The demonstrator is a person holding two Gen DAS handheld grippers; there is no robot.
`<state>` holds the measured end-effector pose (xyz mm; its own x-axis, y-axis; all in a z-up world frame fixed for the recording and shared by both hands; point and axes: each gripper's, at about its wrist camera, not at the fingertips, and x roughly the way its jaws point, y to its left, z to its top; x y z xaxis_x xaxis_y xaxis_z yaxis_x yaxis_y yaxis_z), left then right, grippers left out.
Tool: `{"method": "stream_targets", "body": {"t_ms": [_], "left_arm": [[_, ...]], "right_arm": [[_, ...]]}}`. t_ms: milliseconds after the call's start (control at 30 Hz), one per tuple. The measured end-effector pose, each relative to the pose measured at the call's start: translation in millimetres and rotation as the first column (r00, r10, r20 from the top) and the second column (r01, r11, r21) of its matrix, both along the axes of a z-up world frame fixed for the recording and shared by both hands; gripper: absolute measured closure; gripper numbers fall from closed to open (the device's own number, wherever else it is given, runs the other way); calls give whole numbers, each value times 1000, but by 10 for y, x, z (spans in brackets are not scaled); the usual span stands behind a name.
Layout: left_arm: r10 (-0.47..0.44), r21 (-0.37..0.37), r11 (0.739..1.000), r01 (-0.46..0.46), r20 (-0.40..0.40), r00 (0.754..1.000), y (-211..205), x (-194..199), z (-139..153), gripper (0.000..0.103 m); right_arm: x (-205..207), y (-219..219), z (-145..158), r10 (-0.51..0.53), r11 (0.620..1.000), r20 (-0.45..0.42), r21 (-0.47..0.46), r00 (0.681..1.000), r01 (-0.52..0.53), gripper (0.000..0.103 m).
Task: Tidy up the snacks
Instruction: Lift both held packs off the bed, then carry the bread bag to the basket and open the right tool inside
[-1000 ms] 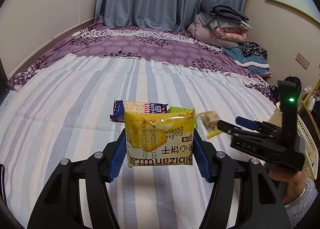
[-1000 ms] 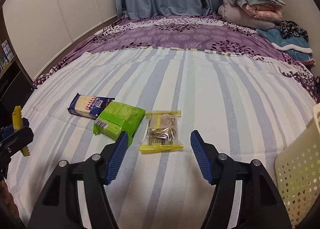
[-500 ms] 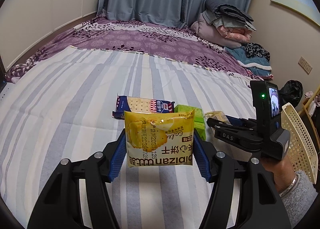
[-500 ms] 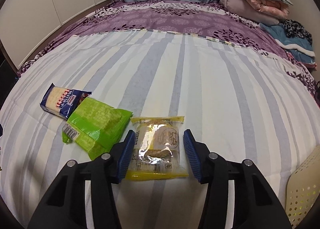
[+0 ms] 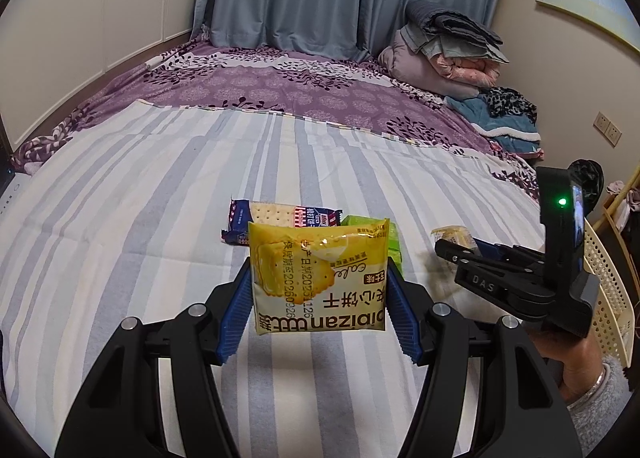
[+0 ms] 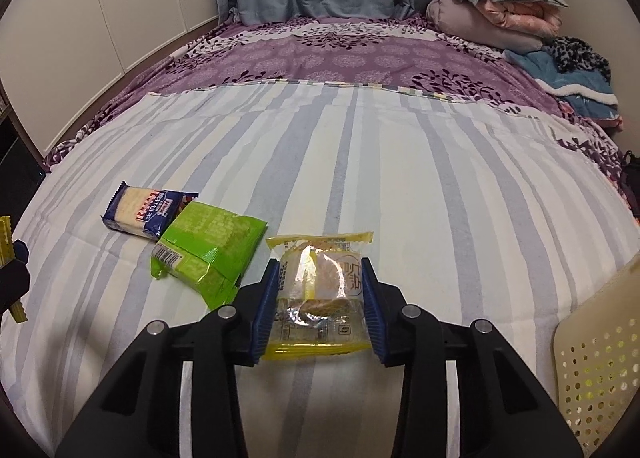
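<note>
The left hand-held gripper is clamped on a yellow biscuit packet, holding it upright above the striped bed sheet. The right hand-held gripper has its blue pads pressed against both sides of a clear yellow-edged pastry packet lying on the sheet. A green snack bag lies just left of that packet, touching a blue cracker packet farther left, and a cream perforated basket sits at the right edge of the bed.
</note>
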<state>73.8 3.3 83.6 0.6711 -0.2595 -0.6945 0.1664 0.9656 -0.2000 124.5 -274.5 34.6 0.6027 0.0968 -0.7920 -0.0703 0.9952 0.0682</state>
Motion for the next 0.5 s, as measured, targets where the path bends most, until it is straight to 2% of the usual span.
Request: {"method": "stream_targets", "body": {"t_ms": [333,500], "left_arm": [[-27,22,999,26,48,998,-160,-183,234,40],[-43,33,999,41,74,996,-245,-278,361,40]], "right_arm": [[-348,-221,422,-29,998,103,55,994,23,64],[-594,-438,614,-75,994,152,96,986,60,64]]}}
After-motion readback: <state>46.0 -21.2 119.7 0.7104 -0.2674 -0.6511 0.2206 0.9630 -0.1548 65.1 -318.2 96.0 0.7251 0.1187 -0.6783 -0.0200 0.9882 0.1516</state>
